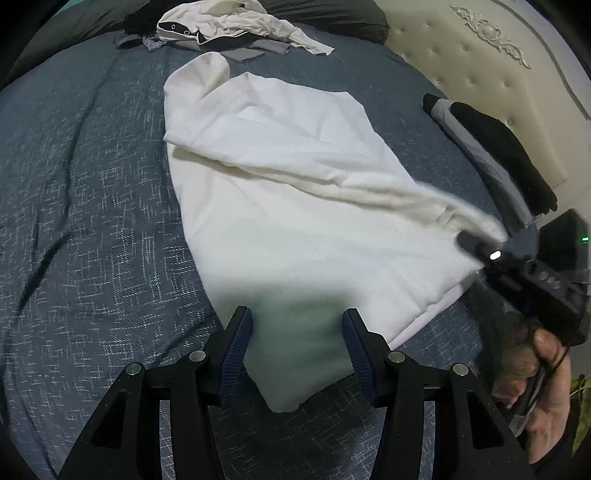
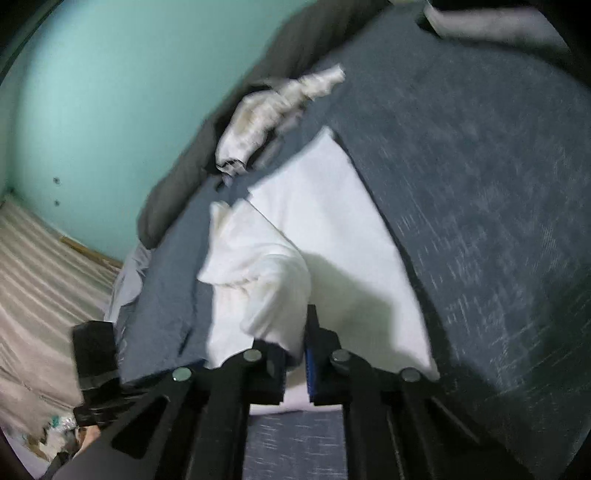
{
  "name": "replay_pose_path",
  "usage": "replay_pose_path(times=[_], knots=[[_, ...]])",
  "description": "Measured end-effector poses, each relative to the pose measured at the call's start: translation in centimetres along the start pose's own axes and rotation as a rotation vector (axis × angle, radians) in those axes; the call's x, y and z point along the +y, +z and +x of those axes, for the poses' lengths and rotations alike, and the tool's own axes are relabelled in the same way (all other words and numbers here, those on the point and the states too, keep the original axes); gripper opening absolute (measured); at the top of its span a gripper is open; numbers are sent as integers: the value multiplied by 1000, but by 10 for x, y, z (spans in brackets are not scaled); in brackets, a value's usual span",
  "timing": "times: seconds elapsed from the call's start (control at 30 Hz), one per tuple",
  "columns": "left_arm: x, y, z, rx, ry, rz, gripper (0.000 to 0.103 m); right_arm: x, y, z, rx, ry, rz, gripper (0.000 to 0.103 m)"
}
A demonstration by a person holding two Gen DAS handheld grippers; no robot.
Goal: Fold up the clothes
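A white garment (image 1: 280, 192) lies spread over the middle of the left-wrist frame on a blue-grey bed (image 1: 85, 206), part-folded, with one sleeve doubled back at the upper left. The left tongs (image 1: 297, 354) at the bottom centre stand released, their blue pads apart on either side of the garment's near corner, with nothing between them pinched. The right tongs (image 2: 295, 350) are clenched on a bunched fold of the white cloth, which rises from the bed toward them; in the left-wrist view this fold runs as a blurred strip to the right edge, where a hand (image 1: 543, 373) holds the tool. The main risk, I judge, is that the lifted fold drags the flat layers beneath it askew, since nothing pins them. A thin pinch could also slip and drop the fold crooked. A crumpled pile (image 1: 236, 22) waits at the top; dark folded clothes (image 1: 495, 147) lie at the right.
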State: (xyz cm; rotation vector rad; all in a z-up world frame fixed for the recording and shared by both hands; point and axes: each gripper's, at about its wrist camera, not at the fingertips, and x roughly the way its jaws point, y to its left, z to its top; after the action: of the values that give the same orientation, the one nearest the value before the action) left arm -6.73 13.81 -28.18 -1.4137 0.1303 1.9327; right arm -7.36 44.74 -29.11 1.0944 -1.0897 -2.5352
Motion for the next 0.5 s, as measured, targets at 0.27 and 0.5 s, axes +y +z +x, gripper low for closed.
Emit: replay_pose_path(times=[0.27,0.5], knots=[[-2,-10,8,30,11,38,55,-19,-3,-30,-77,32,100,6],[2,-15,13,45,11,25,56,-52,-14,-19,-7,-42,227,6]])
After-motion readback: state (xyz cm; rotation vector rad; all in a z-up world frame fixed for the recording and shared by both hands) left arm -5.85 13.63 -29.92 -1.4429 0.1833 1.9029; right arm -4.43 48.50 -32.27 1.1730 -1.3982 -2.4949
